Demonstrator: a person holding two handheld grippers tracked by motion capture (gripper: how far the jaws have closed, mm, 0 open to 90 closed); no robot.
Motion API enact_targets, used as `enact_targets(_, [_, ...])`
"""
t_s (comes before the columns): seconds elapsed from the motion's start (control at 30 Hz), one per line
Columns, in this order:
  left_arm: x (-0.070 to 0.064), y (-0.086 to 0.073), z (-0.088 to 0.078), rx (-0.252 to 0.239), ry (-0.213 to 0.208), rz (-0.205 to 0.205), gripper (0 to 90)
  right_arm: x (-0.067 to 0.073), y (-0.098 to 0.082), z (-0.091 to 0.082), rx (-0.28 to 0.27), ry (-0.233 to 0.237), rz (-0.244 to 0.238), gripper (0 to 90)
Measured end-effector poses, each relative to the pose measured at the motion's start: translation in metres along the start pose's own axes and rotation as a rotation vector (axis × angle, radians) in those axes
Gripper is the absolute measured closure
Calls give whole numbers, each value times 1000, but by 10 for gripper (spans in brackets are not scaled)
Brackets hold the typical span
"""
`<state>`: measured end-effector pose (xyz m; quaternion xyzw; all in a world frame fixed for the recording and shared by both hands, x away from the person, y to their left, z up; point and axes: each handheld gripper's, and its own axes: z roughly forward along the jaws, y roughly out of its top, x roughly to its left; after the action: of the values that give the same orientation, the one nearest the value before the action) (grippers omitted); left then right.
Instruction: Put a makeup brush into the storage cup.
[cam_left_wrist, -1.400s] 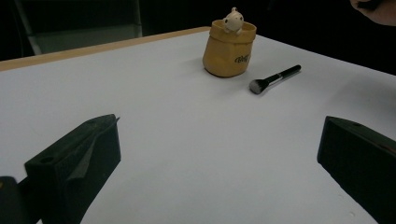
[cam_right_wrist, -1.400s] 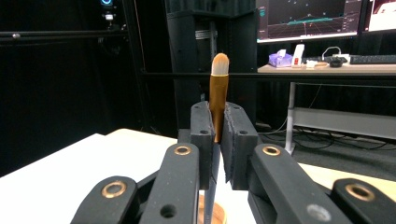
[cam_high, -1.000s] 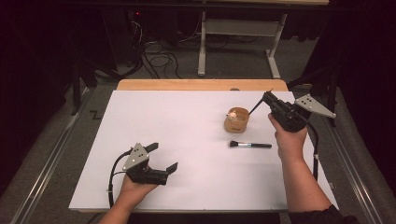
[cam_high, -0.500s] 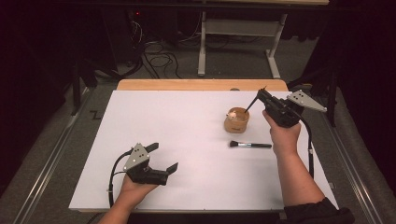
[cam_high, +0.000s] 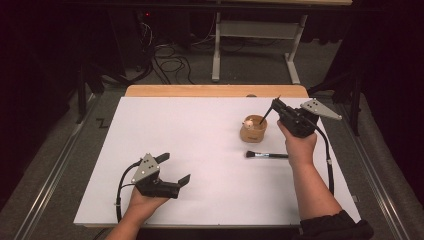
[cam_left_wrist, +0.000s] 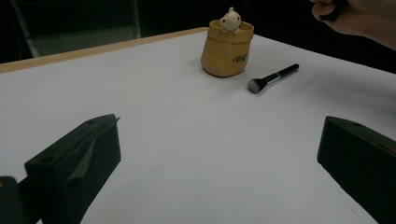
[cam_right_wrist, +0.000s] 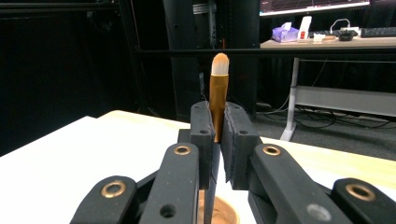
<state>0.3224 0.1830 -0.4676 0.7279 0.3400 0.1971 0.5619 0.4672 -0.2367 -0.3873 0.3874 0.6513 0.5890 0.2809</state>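
My right gripper (cam_high: 276, 106) is shut on a thin makeup brush (cam_high: 268, 112) and holds it tilted over the tan cup (cam_high: 253, 132) with a small white figure at its rim. In the right gripper view the brush (cam_right_wrist: 218, 88) stands upright between my jaws, pale bristles on top, the cup's rim (cam_right_wrist: 227, 217) just below. A second, black-handled brush (cam_high: 266, 155) lies flat on the table in front of the cup. My left gripper (cam_high: 176, 168) rests open on the near left of the table, nothing between its jaws. In its view, cup (cam_left_wrist: 227, 51) and lying brush (cam_left_wrist: 273, 78) are far ahead.
A white sheet (cam_high: 200, 145) covers the table, with a wooden strip (cam_high: 215, 90) along its far edge. Beyond it are a desk frame (cam_high: 257, 35) and floor cables (cam_high: 170, 62). The person's right hand (cam_left_wrist: 359, 18) shows at the top right of the left gripper view.
The right gripper with its brush has shifted slightly left, toward the cup. The left gripper has stayed where it was.
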Motion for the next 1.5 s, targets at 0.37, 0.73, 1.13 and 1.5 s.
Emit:
enact_targets(0.37, [1, 0, 0, -3, -1, -3, 0, -1, -13, 7, 36, -7, -7, 850])
enact_targets(0.73, [0, 0, -2, -6, -2, -9, 0, 1, -17, 13, 48, -20, -2, 850])
enact_targets(1.13, [1, 0, -2, -6, -5, -11, 0, 1, -26, 16, 72, -19, 5, 848])
enact_targets(1.5, [1, -1, 0, 1, -10, -10, 1, 1, -27, 19, 71, 9, 20, 651])
